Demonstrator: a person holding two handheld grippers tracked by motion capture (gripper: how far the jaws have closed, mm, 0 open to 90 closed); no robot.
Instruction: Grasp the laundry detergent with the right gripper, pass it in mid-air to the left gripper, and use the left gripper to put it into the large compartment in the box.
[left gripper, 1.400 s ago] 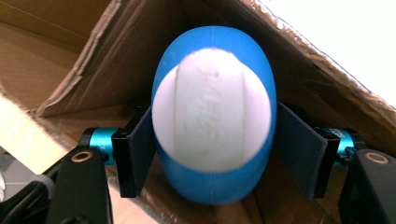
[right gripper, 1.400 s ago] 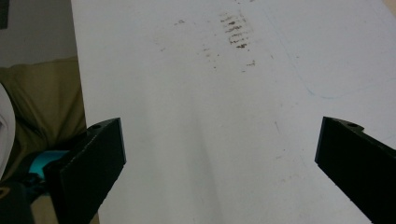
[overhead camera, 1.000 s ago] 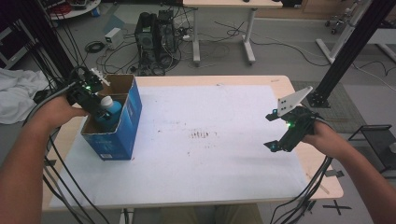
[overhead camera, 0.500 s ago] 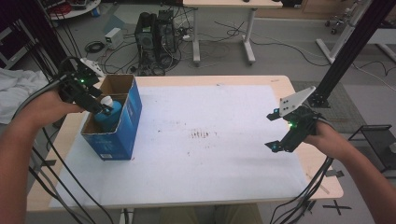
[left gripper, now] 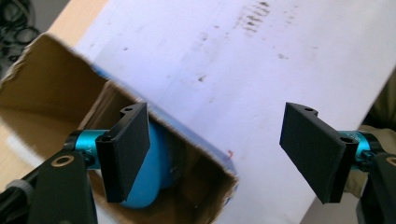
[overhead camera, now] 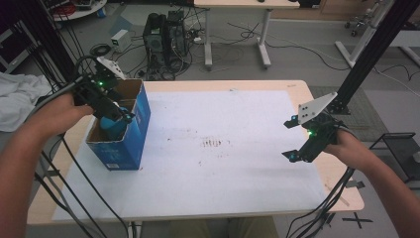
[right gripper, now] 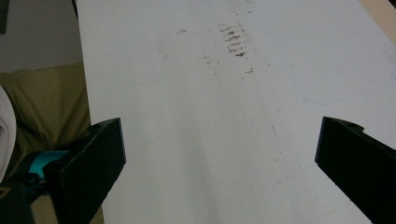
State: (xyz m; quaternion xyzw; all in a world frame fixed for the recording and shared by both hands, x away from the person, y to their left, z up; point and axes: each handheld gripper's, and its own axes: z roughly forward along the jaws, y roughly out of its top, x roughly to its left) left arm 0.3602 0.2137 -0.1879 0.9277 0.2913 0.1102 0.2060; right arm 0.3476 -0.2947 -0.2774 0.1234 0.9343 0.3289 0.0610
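An open blue cardboard box stands at the table's left side, brown inside. A rounded blue object lies in it, partly behind one jaw in the left gripper view. My left gripper hovers over the box's opening. Its jaws have just been opening and now stand apart with nothing between them. My right gripper hangs open over the white sheet near the table's right edge, and there is only bare sheet between its jaws.
Dark smudges mark the sheet's middle. Cables trail off the front edge from both grippers. Behind the table a computer tower stands on the floor. White cloth lies at the far left and a black post rises at the right.
My left gripper has opened, let go of the blue object in the box, and lifted up and back from it. The right gripper has not moved.
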